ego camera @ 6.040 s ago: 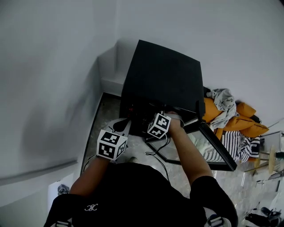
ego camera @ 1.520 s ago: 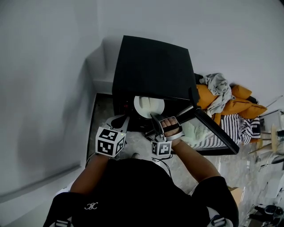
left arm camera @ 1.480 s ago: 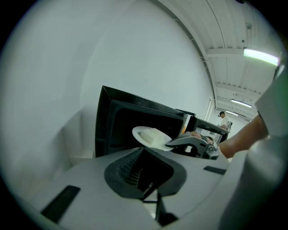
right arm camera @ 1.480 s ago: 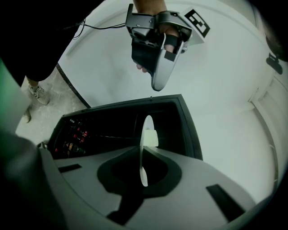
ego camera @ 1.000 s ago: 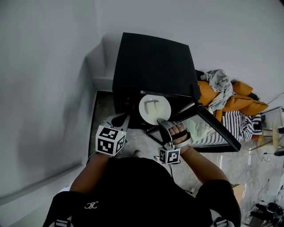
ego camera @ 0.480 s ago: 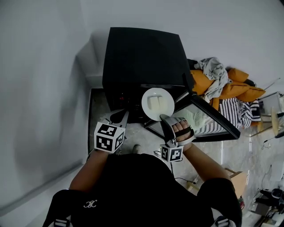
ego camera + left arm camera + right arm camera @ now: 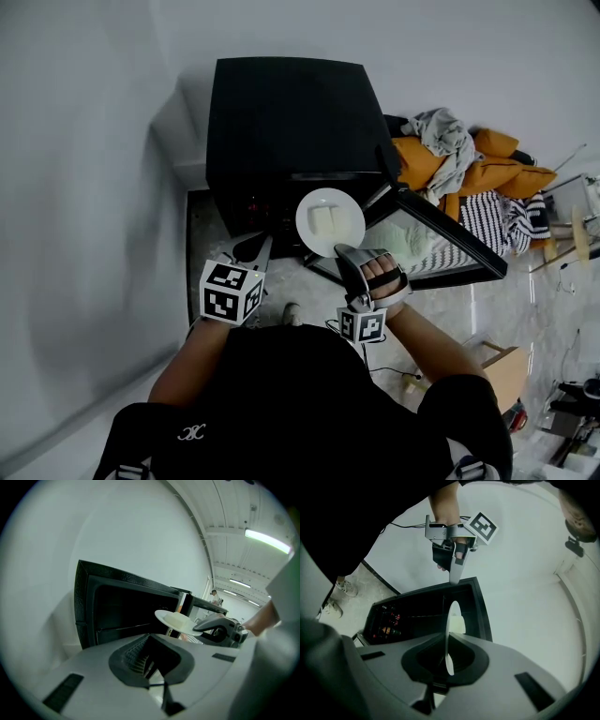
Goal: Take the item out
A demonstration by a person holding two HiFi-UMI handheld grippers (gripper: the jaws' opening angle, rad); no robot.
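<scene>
Pinching the plate (image 7: 330, 222) by its near rim with the right tongs (image 7: 343, 253), we're guessing it's stiff, slick, breakable and tip-prone with food (image 7: 325, 220) aboard; left tongs (image 7: 151, 670) are sitting closed, empty.

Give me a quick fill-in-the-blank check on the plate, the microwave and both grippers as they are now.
1. The right gripper is shut on the rim of the white plate, while the left gripper holds ____.
2. The plate, with a pale block on it, is held ____ the black microwave, just in front of its opening.
3. The microwave's door stands ____.

Missing words: nothing; outside; open.
</scene>
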